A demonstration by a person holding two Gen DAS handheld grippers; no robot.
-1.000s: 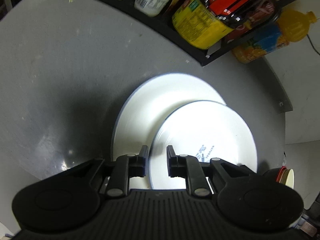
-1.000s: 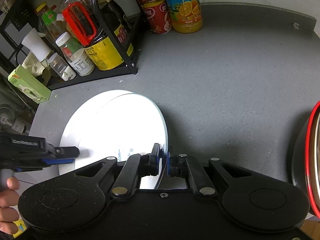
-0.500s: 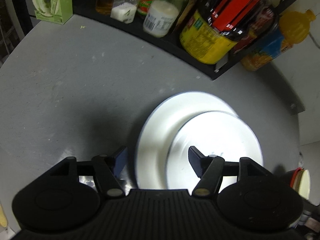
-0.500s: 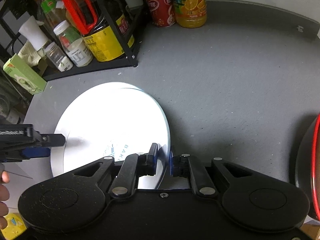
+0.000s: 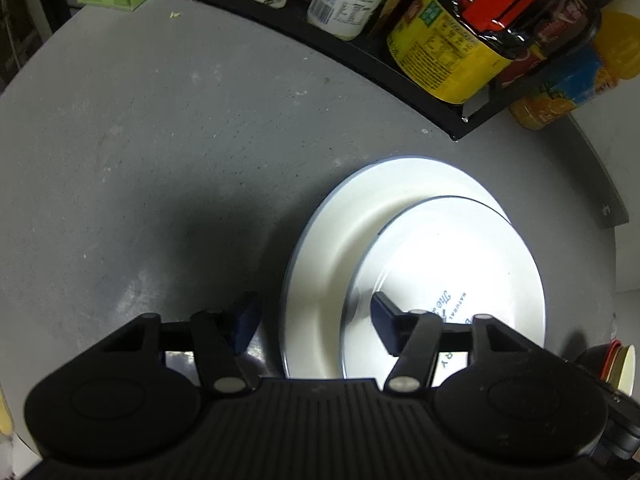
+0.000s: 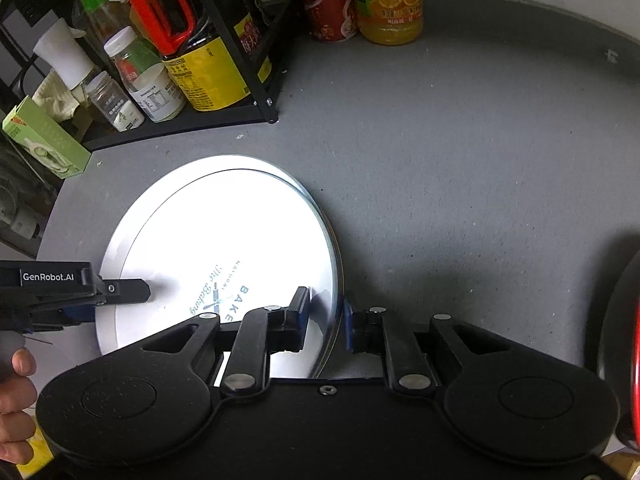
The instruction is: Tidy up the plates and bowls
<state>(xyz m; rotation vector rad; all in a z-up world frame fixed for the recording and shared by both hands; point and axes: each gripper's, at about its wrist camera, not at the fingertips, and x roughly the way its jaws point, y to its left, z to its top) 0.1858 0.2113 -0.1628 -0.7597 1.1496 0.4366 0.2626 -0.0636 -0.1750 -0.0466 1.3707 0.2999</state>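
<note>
Two white plates lie stacked on the grey counter. The smaller printed plate rests on the larger plate, shifted toward the right. In the right wrist view the printed plate nearly covers the larger plate. My left gripper is open, its jaws either side of the larger plate's left rim; it also shows in the right wrist view. My right gripper is open, its jaws straddling the plates' right rim with a visible gap.
A black rack holds sauce bottles and jars at the back. A green box lies left of it. A juice bottle and a red can stand behind. A red-rimmed pot is at the right edge.
My left gripper opened wide and drew back from the plates. My right gripper, shut on the printed plate's rim before, lowered it onto the larger plate and opened.
</note>
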